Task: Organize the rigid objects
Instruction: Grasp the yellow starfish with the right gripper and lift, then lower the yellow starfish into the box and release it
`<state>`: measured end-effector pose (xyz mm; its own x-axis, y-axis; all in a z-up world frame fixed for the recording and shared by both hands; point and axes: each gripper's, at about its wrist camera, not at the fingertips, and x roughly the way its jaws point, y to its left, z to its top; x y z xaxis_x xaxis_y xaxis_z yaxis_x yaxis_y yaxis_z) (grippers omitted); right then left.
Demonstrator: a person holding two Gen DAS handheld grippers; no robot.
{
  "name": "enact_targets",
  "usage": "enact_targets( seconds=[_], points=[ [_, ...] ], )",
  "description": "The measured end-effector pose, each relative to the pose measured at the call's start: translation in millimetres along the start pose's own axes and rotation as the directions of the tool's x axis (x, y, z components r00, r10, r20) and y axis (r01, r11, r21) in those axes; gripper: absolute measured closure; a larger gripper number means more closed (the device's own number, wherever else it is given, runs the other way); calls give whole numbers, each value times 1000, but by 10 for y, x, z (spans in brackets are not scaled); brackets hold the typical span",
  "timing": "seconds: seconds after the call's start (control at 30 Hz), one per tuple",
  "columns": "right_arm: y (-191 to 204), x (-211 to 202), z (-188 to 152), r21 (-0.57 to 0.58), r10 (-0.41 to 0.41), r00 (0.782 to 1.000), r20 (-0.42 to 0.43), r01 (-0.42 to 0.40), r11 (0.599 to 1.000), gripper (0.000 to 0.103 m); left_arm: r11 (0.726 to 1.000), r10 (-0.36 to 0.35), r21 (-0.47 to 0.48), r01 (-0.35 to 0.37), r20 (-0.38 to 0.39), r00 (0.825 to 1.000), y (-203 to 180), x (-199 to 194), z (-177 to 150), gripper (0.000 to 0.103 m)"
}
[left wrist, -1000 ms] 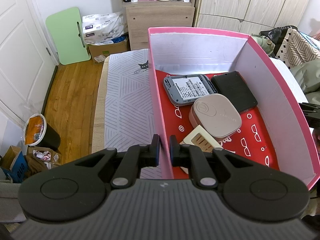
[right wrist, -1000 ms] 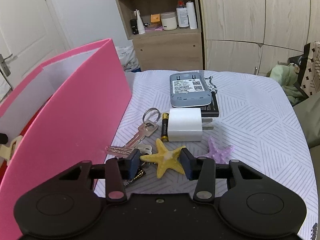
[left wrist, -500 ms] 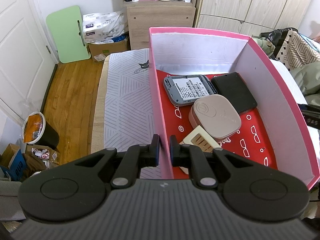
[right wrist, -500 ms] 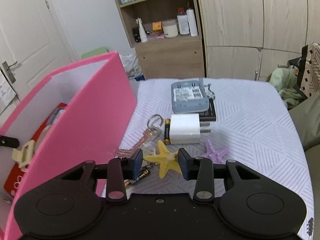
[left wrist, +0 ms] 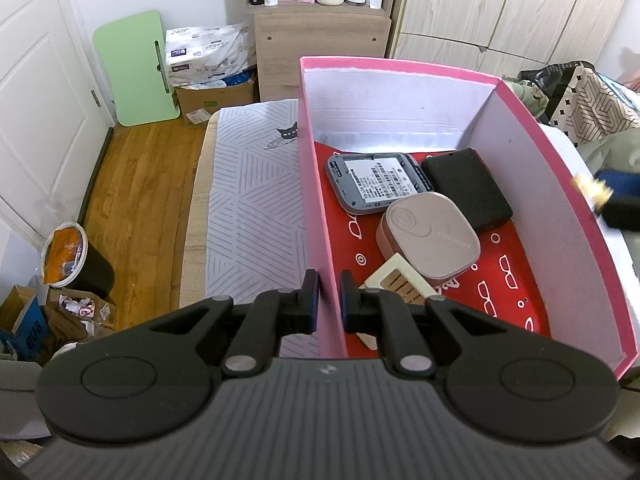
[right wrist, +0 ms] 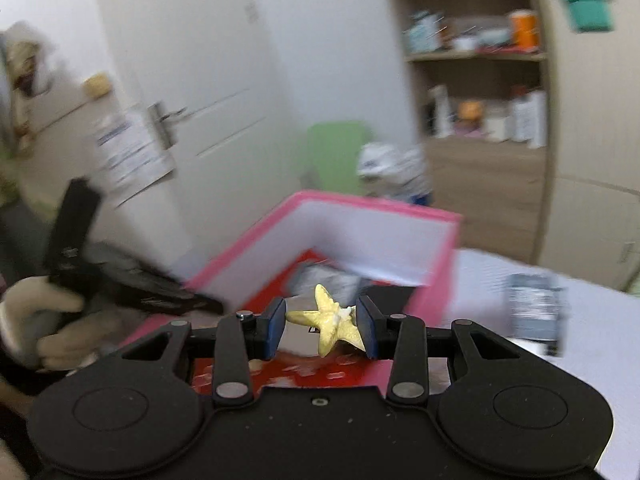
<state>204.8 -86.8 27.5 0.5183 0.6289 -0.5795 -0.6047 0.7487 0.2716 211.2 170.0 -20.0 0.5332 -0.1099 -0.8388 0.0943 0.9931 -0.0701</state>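
pink box point(left wrist: 560, 184): left wall clamped between pads of left gripper point(left wrist: 329, 295), jaws nearly closed. right gripper point(right wrist: 321, 325): above box interior, jaws part-closed, gripping yellow starfish point(right wrist: 330, 319). grey router point(left wrist: 378, 186), pink case point(left wrist: 434, 242) ahead of left gripper, inside box.

Pink box point(left wrist: 560, 184): matt card, pale smooth inner walls, floor lined with glossy red printed paper. Grey device point(left wrist: 376, 186), centre frame: matt plastic shell with a white paper label. Black slab point(left wrist: 466, 188): matt, faintly textured. Rounded tan case point(left wrist: 434, 238): smooth satin plastic. Tablecloth point(left wrist: 252, 200), left of the box: woven cloth with printed grey lines. Floor point(left wrist: 136, 200), left: varnished wood. Yellow starfish point(right wrist: 330, 320): rough, grainy, matt. Both grippers' bodies: matt black plastic with metal pivot pins.
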Motion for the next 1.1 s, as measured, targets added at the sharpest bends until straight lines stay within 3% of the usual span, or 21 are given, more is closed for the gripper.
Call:
enact_targets(
  seconds=[0.2,0.33,0.43,0.67,1.1],
  points=[
    [297,543,60,-97,82,971,-225,-106,990,59,1000,-15,-6,15,7,1000,26,-11,-18,93],
    [444,818,-13,-191,16,956,-294,-75,979,59,1000,-18,-2,18,3,1000,29,-14,-9,92],
    [437,975,-83,-193,-9,939,-345,-61,979,59,1000,-19,-1,19,5,1000,27,-14,-11,92],
    [432,1059,-116,-176,5,921,-390,-80,981,63,1000,-21,-11,21,5,1000,38,-14,-10,92],
    [333,798,-107,-141,29,942,-334,-81,987,62,999,-22,-30,22,2,1000,63,-2,-9,92]
  ],
)
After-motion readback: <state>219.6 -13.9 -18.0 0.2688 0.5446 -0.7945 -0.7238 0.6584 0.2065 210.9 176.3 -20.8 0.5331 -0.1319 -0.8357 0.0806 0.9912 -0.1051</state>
